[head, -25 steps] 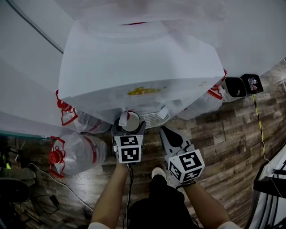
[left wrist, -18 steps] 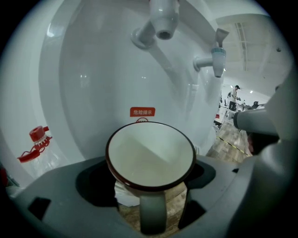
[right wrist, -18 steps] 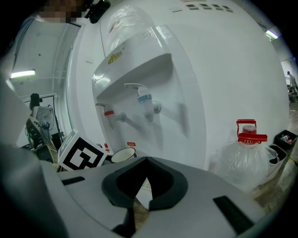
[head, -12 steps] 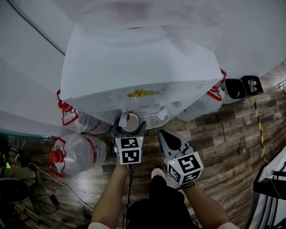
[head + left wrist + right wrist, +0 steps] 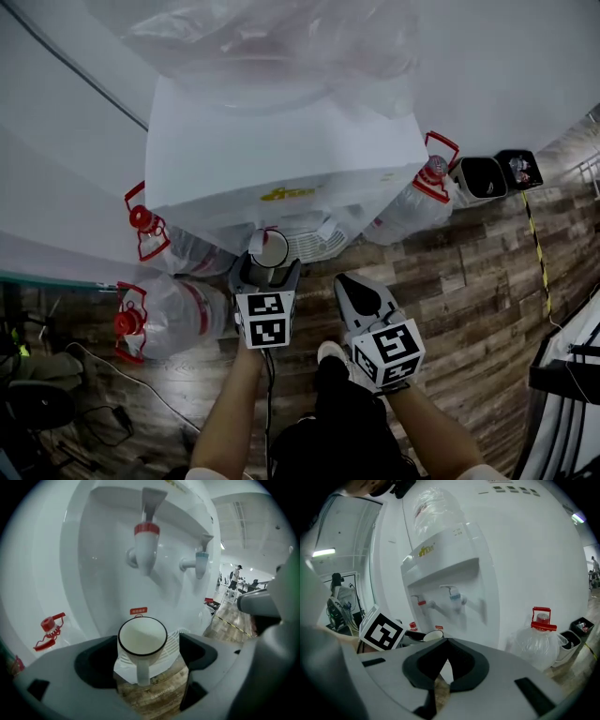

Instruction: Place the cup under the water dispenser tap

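Observation:
A white cup (image 5: pixel 270 248) with a dark rim stands on the white drip tray (image 5: pixel 173 641) of the water dispenser (image 5: pixel 281 159), below the red tap (image 5: pixel 146 543). Its handle points back at me. My left gripper (image 5: pixel 267 274) is open; its jaws flank the cup (image 5: pixel 142 637) with a gap on the right side. The blue tap (image 5: pixel 201 562) is to the right. My right gripper (image 5: pixel 361 292) hangs a little back and to the right, shut on nothing. In the right gripper view (image 5: pixel 445 641) the cup (image 5: pixel 433 634) shows just past the left gripper's marker cube (image 5: pixel 382 632).
Large water bottles with red caps lie on the wood floor left of the dispenser (image 5: pixel 169 319) and right of it (image 5: pixel 408 211). Two black bins (image 5: pixel 478 178) stand at the far right. A cable (image 5: pixel 122 380) trails over the floor at lower left. My shoe (image 5: pixel 330 356) is below.
The left gripper has drawn back a little from the cup, which stays on the drip tray. The head view has shifted slightly. The right gripper has barely moved.

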